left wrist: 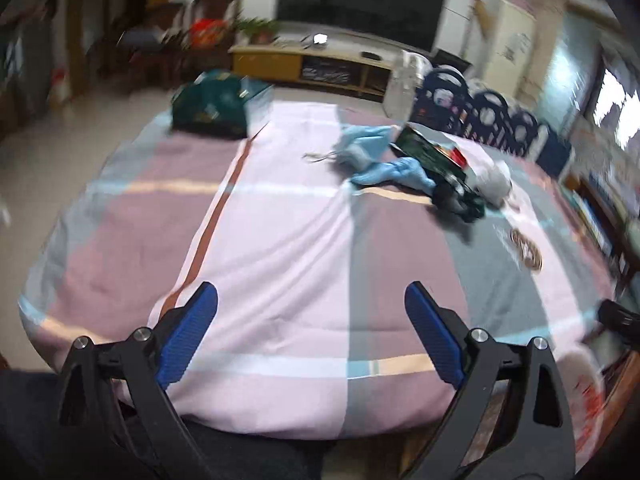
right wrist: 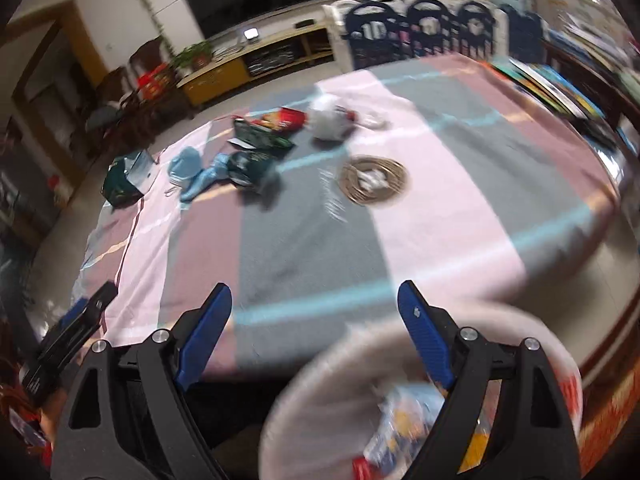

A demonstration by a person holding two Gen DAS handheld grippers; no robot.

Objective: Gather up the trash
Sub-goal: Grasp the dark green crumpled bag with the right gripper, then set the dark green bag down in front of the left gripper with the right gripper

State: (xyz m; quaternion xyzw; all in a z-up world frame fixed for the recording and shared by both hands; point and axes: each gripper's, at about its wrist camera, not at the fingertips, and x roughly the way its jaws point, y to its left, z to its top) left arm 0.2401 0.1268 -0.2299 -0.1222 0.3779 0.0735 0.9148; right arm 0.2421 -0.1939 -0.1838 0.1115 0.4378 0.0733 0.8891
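Observation:
A cloth-covered surface [left wrist: 288,216] striped pink, mauve and grey carries a scatter of trash. Crumpled blue pieces [left wrist: 368,148], dark green wrappers [left wrist: 432,152] and a white plastic bag [left wrist: 494,182] lie at its far right. In the right wrist view the same heap shows with a red wrapper [right wrist: 286,118], the white bag [right wrist: 328,120] and green wrappers [right wrist: 260,138]. My left gripper [left wrist: 311,288] is open over the near edge, nothing between its fingers. My right gripper [right wrist: 314,286] is open too, above a pale bin [right wrist: 288,400] holding blurred colourful trash [right wrist: 400,420].
A round coiled mat [right wrist: 374,180] lies mid-cloth, and a dark green bag [left wrist: 212,106] sits at the far left corner. Beyond stand dark blue play-fence panels [right wrist: 424,20], a low yellow cabinet [left wrist: 280,62] under a big screen, and chairs. Both views are blurred.

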